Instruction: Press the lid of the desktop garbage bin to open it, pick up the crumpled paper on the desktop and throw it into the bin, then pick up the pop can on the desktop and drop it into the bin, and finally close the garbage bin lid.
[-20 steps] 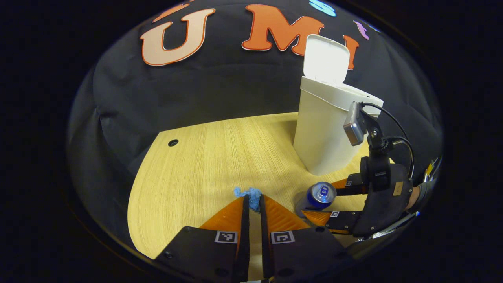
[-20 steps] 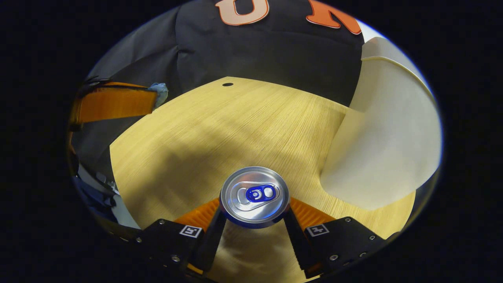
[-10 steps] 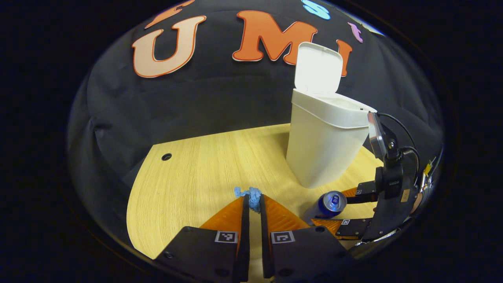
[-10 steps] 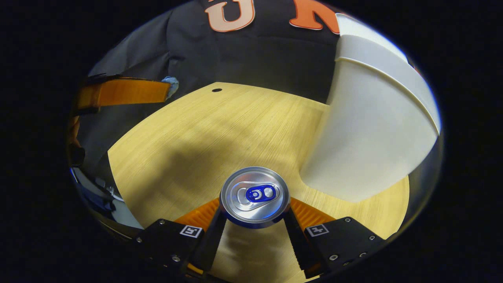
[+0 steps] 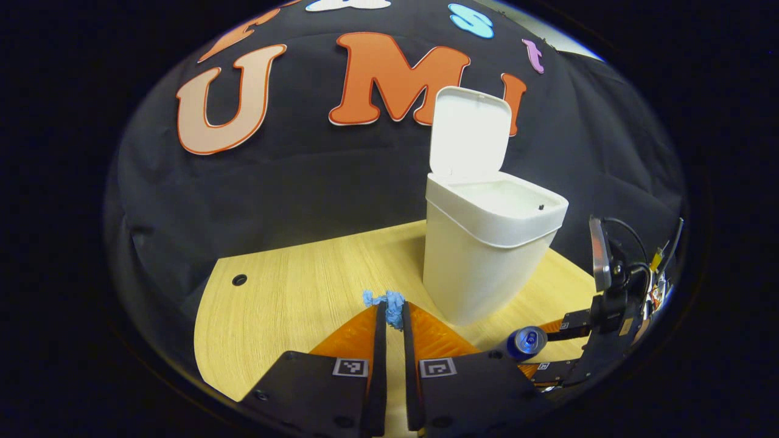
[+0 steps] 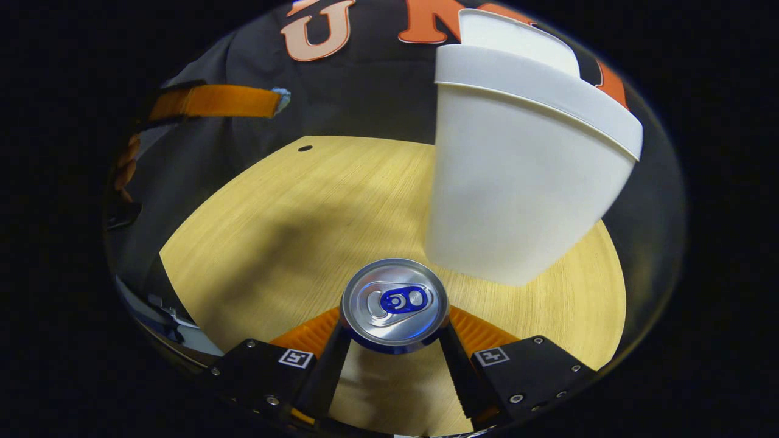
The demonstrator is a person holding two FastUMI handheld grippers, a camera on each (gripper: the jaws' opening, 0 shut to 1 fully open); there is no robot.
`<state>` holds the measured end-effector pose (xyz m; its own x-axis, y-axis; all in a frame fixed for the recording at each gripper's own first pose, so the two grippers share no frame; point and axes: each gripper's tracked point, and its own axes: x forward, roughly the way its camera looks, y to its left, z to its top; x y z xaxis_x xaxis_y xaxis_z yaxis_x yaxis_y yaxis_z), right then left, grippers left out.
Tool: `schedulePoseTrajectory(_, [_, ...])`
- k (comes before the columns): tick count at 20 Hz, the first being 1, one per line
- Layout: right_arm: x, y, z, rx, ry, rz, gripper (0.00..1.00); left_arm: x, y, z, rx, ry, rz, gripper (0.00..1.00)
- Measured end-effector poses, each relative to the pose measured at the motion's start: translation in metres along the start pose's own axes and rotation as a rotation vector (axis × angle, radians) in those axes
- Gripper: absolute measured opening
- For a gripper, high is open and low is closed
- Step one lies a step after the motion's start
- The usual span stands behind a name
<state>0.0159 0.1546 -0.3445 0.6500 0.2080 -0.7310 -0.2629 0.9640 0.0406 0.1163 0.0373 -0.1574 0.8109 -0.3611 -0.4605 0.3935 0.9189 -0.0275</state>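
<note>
Right, L gripper (image 5: 389, 319) nearly closed, pinching the crumpled paper (image 5: 389, 302) at its tips, above the desk (image 5: 292, 292). R gripper (image 6: 394, 340) part open, both fingers pressed on the pop can (image 6: 394, 302), held near its top, upright. Bin (image 5: 487, 243) stands on desk, lid (image 5: 468, 134) up, mouth open. Paper looks light, soft, squashy; tip pinch is enough. Can prob. light, thin-walled, smooth, could slip or dent; grip the sides, moderate squeeze. Count: 1 paper wad, 1 can, 1 bin, 2 grippers.
</note>
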Motion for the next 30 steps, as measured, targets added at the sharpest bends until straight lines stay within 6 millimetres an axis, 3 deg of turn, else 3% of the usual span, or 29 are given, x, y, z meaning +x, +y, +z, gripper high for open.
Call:
schedulePoseTrajectory(2, [-0.001, 0.000, 0.001, 0.010, -0.002, -0.016, 0.81, 0.004, -0.002, 0.019, 0.008, -0.033, -0.006, 0.22])
schedulePoseTrajectory(3, [-0.002, 0.001, 0.002, 0.017, -0.006, -0.022, 0.81, 0.005, -0.002, 0.028, 0.016, -0.049, -0.008, 0.17])
schedulePoseTrajectory(5, [0.000, 0.000, 0.001, 0.030, -0.010, -0.039, 0.81, 0.008, -0.005, 0.042, 0.035, -0.074, -0.010, 0.22])
schedulePoseTrajectory(7, [-0.001, 0.000, 0.003, 0.041, -0.018, -0.055, 0.81, 0.009, -0.008, 0.056, 0.041, -0.103, -0.021, 0.17])
schedulePoseTrajectory(18, [-0.004, -0.006, 0.001, 0.095, -0.017, -0.110, 0.81, 0.013, -0.040, 0.121, 0.107, -0.248, -0.071, 0.17])
schedulePoseTrajectory(19, [-0.004, -0.005, 0.000, 0.100, -0.017, -0.114, 0.81, 0.013, -0.043, 0.127, 0.105, -0.265, -0.074, 0.22])
schedulePoseTrajectory(21, [-0.004, -0.006, -0.001, 0.110, -0.013, -0.125, 0.81, 0.012, -0.052, 0.140, 0.109, -0.301, -0.086, 0.12])
schedulePoseTrajectory(22, [-0.004, -0.006, -0.001, 0.116, -0.012, -0.130, 0.81, 0.014, -0.056, 0.145, 0.113, -0.314, -0.090, 0.17])
schedulePoseTrajectory(30, [-0.003, -0.007, -0.003, 0.154, 0.001, -0.172, 0.81, 0.026, -0.089, 0.167, 0.101, -0.377, -0.156, 0.16])
